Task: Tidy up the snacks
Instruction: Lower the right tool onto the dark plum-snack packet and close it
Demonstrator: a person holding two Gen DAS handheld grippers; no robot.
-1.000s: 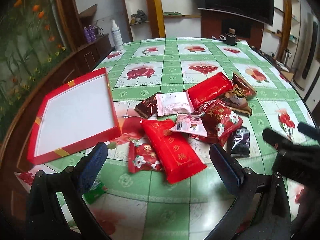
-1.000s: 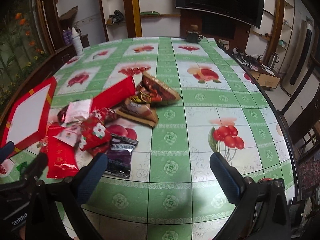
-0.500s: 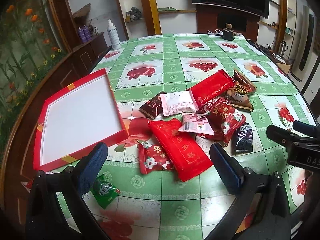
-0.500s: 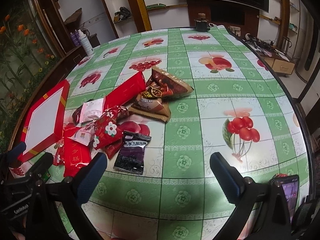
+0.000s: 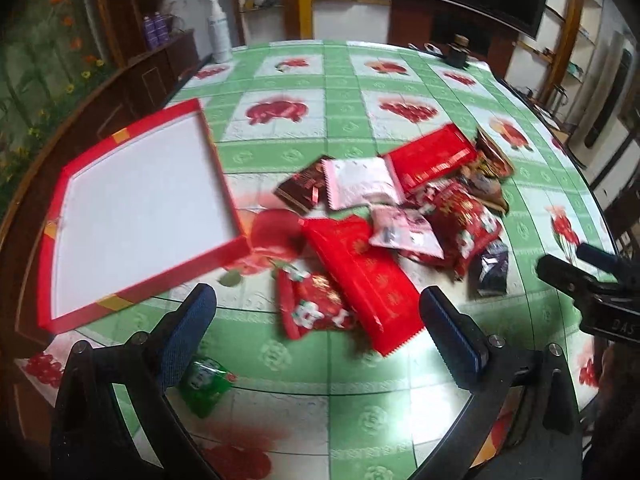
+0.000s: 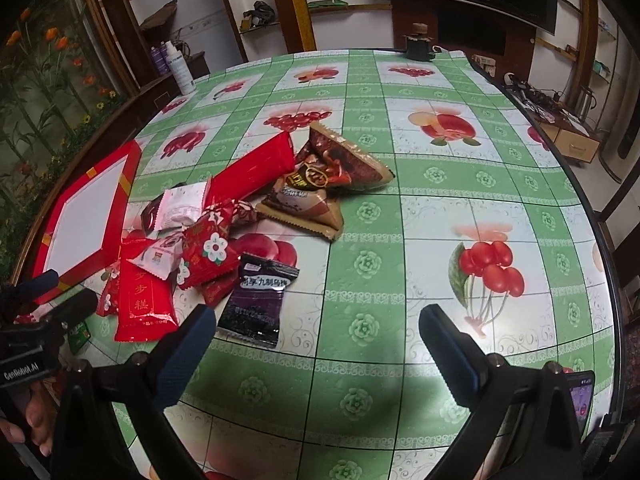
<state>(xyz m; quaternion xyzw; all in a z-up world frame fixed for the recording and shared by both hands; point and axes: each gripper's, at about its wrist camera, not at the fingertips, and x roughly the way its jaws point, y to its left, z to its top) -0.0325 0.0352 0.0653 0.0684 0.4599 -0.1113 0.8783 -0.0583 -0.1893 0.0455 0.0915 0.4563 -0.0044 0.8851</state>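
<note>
A pile of snack packets lies mid-table: a long red packet [image 5: 360,276], a small floral red packet [image 5: 314,306], pink packets [image 5: 360,184], a black packet [image 6: 258,300] and brown triangular packets [image 6: 340,164]. A red tray with a white floor [image 5: 138,216] lies empty at the left; it also shows in the right wrist view [image 6: 86,216]. A small green packet [image 5: 204,384] lies apart near my left gripper [image 5: 318,330], which is open and empty above the table's near edge. My right gripper [image 6: 312,346] is open and empty, right of the black packet.
The round table has a green fruit-pattern cloth [image 6: 440,216]. A white spray bottle [image 5: 219,32] stands at its far left edge, a dark jar [image 6: 418,42] at the far edge. A phone [image 6: 580,396] lies at the near right edge. Cabinets and shelves stand behind.
Both grippers have pulled back and risen a little, so more of the near table and the green packet show. The packets and the tray have not moved.
</note>
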